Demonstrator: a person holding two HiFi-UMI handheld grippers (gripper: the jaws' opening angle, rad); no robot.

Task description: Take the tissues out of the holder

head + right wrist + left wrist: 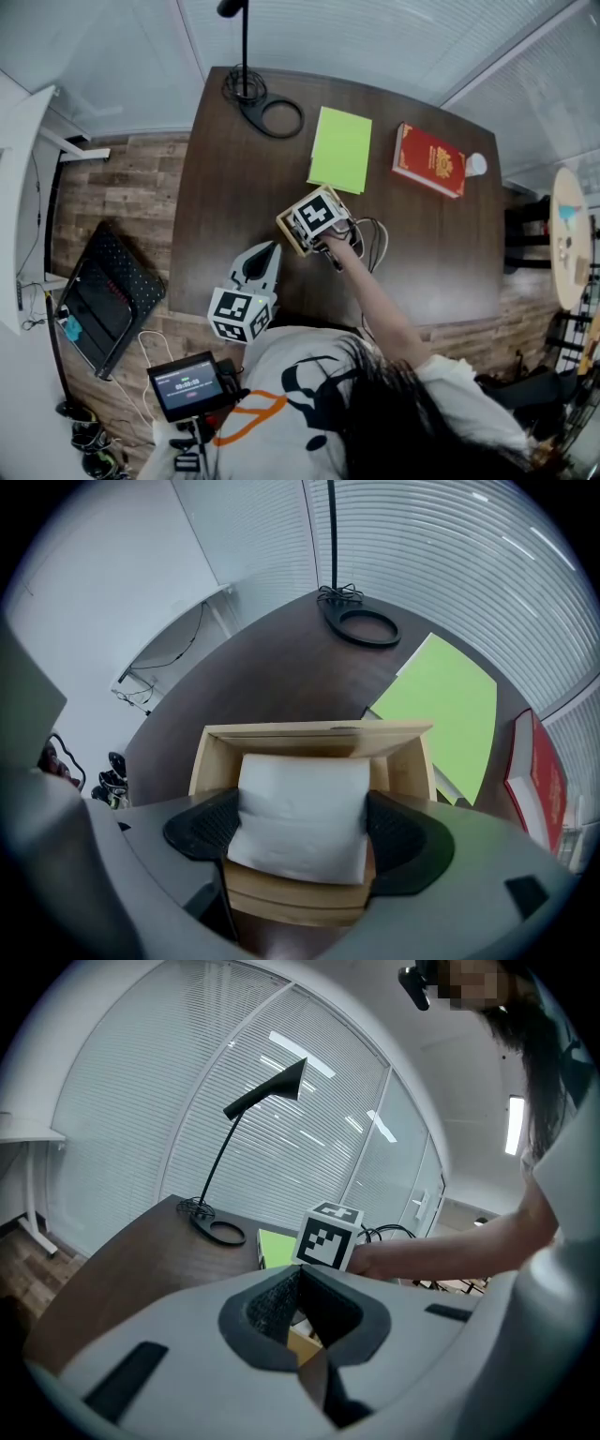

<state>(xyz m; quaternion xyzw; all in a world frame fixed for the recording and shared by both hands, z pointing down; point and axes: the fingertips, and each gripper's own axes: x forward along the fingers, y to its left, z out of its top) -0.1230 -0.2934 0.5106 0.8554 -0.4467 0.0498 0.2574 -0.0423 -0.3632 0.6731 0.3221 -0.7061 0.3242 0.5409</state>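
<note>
A light wooden holder (309, 738) stands on the dark table near the middle, and a stack of white tissues (300, 817) sits upright in it. My right gripper (302, 825) is shut on the tissues, its dark pads pressing both sides of the stack. In the head view its marker cube covers most of the holder (289, 231), and the right gripper (315, 225) points down over it. My left gripper (269, 251) rests near the table's front edge, just left of the holder. The left gripper (305, 1316) is shut and holds nothing.
A green sheet (341, 148) lies behind the holder, and a red book (429, 159) lies to its right. A black lamp base (272, 114) stands at the far edge. Cables (373, 242) trail beside the holder. A small screen (187, 382) sits below the table's front edge.
</note>
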